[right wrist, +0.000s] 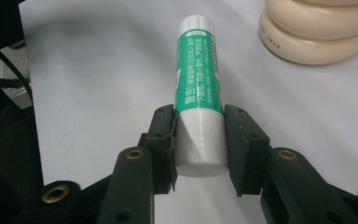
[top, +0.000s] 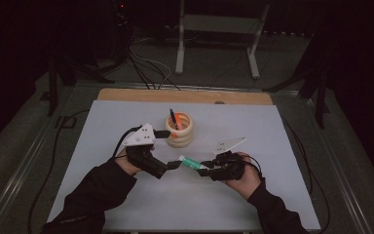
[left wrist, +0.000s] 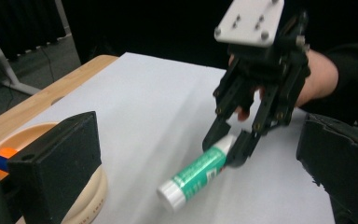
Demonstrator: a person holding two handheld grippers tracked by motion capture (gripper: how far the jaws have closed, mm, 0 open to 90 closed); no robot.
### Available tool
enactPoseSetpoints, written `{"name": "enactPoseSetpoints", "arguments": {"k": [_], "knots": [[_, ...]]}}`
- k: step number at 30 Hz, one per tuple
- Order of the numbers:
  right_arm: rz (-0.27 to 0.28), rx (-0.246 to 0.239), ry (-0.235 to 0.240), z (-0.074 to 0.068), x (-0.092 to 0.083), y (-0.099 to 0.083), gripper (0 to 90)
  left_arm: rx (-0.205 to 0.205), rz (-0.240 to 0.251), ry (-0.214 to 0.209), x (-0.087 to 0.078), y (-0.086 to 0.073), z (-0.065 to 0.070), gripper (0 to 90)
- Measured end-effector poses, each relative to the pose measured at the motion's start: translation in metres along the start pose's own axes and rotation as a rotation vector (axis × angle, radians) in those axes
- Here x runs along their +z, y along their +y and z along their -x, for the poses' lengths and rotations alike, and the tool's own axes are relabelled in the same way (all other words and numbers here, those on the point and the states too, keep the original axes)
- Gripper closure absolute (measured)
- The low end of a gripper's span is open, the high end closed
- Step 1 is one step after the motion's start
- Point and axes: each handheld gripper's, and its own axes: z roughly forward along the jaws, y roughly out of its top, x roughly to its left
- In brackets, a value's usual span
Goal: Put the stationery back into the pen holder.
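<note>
A green and white glue stick (top: 191, 162) lies low over the white sheet, cap end toward my left hand. My right gripper (top: 205, 166) is shut on its white base end; in the right gripper view the stick (right wrist: 198, 79) runs away from the gripper (right wrist: 199, 116), one jaw pressing on each side. In the left gripper view the stick (left wrist: 198, 171) points toward the camera, still held by the right gripper (left wrist: 226, 144). My left gripper (top: 174, 165) is open just beside the cap, its fingers (left wrist: 60, 163) wide apart with nothing between them.
A cream ringed holder (top: 180, 131) stands behind the grippers with a blue pen (top: 172, 117) and an orange item inside; it is close to my left jaw (left wrist: 88, 196). The white sheet (top: 253, 204) covers a wooden table (top: 185, 95). Cables trail off both sides.
</note>
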Motion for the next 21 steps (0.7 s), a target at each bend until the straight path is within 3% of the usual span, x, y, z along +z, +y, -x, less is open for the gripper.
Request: {"name": "enactPoseSetpoints", "arguments": {"k": [8,12,14,17,21], "knots": [[-0.010,0.014,0.004,0.002,-0.007,-0.004,65.7,0.032,-0.079,-0.022,0.012,-0.014,0.011,0.3],[-0.015,0.021,0.012,0.002,-0.005,-0.004,65.7,0.065,-0.081,-0.027,0.016,-0.019,0.018,0.3],[-0.022,0.024,0.012,0.002,-0.004,-0.003,65.7,0.101,-0.091,-0.007,0.018,-0.022,0.021,0.3],[-0.024,0.024,0.018,0.001,-0.002,-0.001,65.8,0.156,-0.152,0.030,0.023,-0.025,0.025,0.3],[-0.027,0.028,0.024,0.000,0.000,0.003,65.8,0.177,-0.168,0.045,0.027,-0.029,0.029,1.6]]}}
